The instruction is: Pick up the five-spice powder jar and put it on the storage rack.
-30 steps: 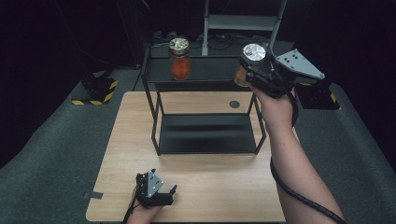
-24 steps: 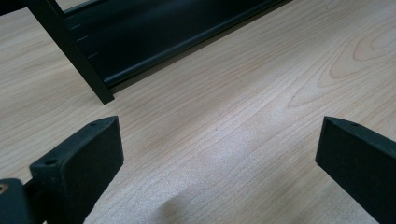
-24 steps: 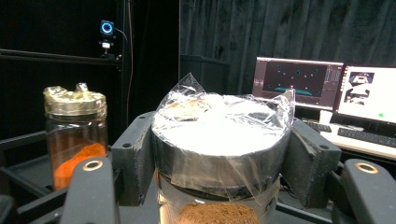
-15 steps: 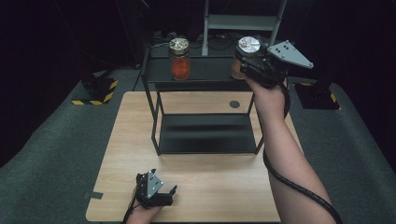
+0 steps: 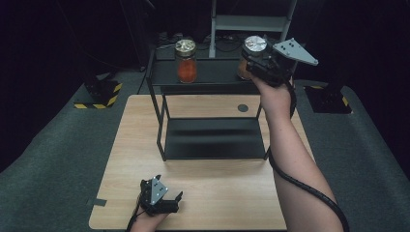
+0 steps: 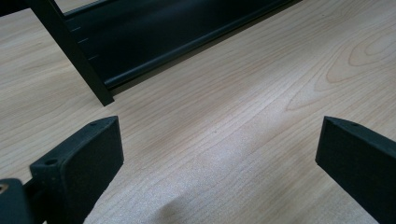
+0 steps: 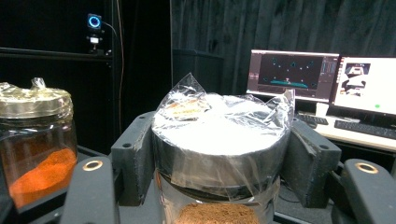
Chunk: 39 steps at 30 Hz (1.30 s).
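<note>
My right gripper (image 5: 256, 60) is shut on the lid of a glass jar (image 5: 251, 55) of brown powder (image 7: 219, 215), held at the right end of the black rack's top shelf (image 5: 212, 72). The jar's silver lid (image 7: 219, 137) is wrapped in clear film and sits between both pads (image 7: 135, 158). A second jar (image 5: 186, 62) with orange powder stands on the same shelf to the left; it is also at the left edge of the right gripper view (image 7: 35, 144). My left gripper (image 5: 162, 200) rests open on the wooden table (image 5: 135, 145) near its front edge, with nothing between its jaws.
The black two-level rack has a lower shelf (image 5: 212, 137) on the table, and its front left leg (image 6: 70, 46) rises just ahead of the left gripper. A small dark disc (image 5: 242, 108) lies on the table behind the rack. Monitors (image 7: 327, 79) stand beyond the shelf.
My right gripper has carried the brown-powder jar left and farther back, over the right end of the top shelf. The left gripper has stayed still.
</note>
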Motion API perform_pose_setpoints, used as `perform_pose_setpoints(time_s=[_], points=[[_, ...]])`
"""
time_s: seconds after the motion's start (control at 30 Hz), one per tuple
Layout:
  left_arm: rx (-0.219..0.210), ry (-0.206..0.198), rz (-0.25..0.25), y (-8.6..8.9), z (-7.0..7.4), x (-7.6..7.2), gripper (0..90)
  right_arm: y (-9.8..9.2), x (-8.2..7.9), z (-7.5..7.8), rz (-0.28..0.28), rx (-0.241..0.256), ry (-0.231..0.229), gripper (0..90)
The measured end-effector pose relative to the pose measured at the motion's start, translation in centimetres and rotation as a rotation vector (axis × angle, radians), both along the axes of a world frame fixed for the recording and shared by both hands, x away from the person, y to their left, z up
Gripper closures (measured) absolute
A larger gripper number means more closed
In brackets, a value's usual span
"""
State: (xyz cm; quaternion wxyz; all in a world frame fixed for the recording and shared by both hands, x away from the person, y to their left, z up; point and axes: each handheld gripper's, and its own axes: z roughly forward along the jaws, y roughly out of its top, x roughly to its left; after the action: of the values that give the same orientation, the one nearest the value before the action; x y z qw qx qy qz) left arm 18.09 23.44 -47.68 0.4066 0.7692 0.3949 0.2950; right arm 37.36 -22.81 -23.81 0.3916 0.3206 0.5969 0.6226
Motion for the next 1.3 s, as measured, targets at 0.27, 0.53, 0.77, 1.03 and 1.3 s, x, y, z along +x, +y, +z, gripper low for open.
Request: perform_pose_setpoints(time_s=[0.27,0.53,0.77,1.03,1.3], points=[[-0.006,0.002,0.000,0.1,0.0,0.0,1.1,0.2,0.4,-0.2,-0.001,0.000,0.017,33.9],[-0.008,0.002,-0.002,0.2,0.0,0.1,1.1,0.3,0.6,-0.5,0.002,0.009,0.025,33.8],[-0.007,0.002,-0.004,0.2,0.0,0.1,1.1,0.7,1.0,-0.8,-0.001,0.013,0.023,33.5],[-0.014,0.005,-0.005,0.3,0.0,0.1,1.1,0.9,1.5,-0.9,-0.001,0.021,0.028,33.4],[-0.014,0.005,-0.006,0.3,0.0,0.1,1.1,0.9,1.6,-1.0,0.000,0.022,0.029,33.0]])
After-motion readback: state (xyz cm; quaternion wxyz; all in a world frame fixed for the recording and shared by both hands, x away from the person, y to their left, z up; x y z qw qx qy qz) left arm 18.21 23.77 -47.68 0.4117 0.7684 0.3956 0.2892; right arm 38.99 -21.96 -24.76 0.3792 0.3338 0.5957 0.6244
